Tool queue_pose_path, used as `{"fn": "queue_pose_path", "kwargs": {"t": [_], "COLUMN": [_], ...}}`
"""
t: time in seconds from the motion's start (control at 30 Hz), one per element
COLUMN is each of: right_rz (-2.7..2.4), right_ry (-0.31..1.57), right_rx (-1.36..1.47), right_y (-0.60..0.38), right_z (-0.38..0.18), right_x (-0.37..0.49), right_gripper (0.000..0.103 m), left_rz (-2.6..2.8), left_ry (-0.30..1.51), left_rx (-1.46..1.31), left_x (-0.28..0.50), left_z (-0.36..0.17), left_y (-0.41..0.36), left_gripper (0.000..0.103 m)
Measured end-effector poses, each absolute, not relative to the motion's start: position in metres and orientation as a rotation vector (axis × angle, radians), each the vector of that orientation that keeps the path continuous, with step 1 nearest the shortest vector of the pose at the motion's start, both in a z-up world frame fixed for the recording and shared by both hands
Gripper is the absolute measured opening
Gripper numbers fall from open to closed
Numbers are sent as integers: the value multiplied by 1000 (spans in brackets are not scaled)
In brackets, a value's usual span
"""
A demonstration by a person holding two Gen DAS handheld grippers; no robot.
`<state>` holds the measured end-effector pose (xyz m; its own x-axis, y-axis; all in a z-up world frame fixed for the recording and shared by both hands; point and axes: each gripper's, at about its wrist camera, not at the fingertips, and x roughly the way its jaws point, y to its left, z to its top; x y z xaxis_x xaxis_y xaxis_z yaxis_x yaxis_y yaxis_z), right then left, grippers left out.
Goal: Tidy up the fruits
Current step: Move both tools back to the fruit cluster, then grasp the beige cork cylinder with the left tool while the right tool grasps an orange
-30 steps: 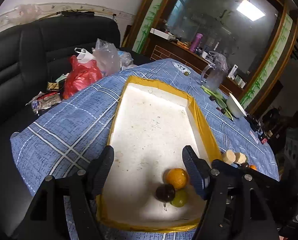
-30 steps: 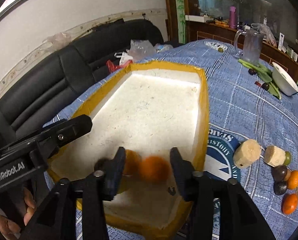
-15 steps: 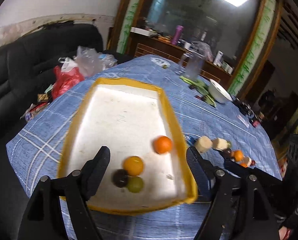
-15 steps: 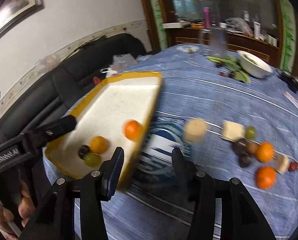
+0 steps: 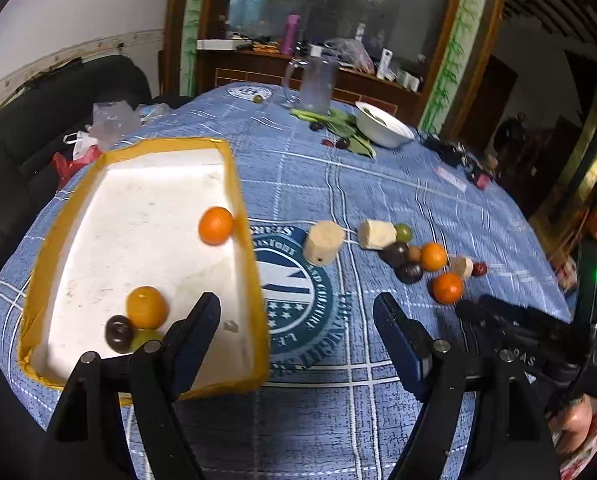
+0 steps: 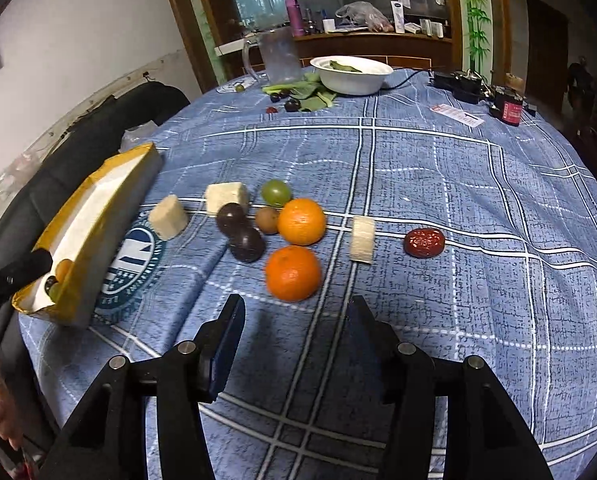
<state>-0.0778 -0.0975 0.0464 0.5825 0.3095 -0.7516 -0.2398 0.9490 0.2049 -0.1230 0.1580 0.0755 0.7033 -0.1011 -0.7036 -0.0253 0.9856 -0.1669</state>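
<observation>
Both grippers' jaws apart, empty; glossy round oranges (image 6: pixel 294 273) on woven cloth (image 6: pixel 458 168).

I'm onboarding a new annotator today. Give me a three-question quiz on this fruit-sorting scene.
1. True or false: the right gripper holds an orange.
2. How many fruits lie in the yellow-rimmed tray?
3. Which is nearest the right gripper's fingers? A) red date B) near orange C) green grape

Key:
1. False: nothing sits between its fingers.
2. Four: two oranges, a dark fruit, a green one.
3. B
</observation>
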Motion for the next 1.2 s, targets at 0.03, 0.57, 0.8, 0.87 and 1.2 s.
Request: {"fn": "queue_pose_path", "kwargs": {"t": [0.03,0.57,0.8,0.87,1.2], "right_rz": [322,314,368,377,364], "right_ry": [897,950,921,922,926], "right_rx": [82,47,132,134,134], "right_y": [-97,-73,-85,-86,-92], "right_z": [45,28,28,28,27], "right_x": [-76,-36,-33,-33,-34], "right_gripper": [57,57,57,57,39], "left_rz": [-42,-35,-39,-12,60], "left_ry": [793,830,936,942,940], "left_rx": [-158,-76,-55,-11,169], "left_x": [-122,-78,-24,-14,0], "left_z": [75,66,41,35,16], "left_y": [156,136,120,114,98], "left_gripper": [78,78,78,78,47]}}
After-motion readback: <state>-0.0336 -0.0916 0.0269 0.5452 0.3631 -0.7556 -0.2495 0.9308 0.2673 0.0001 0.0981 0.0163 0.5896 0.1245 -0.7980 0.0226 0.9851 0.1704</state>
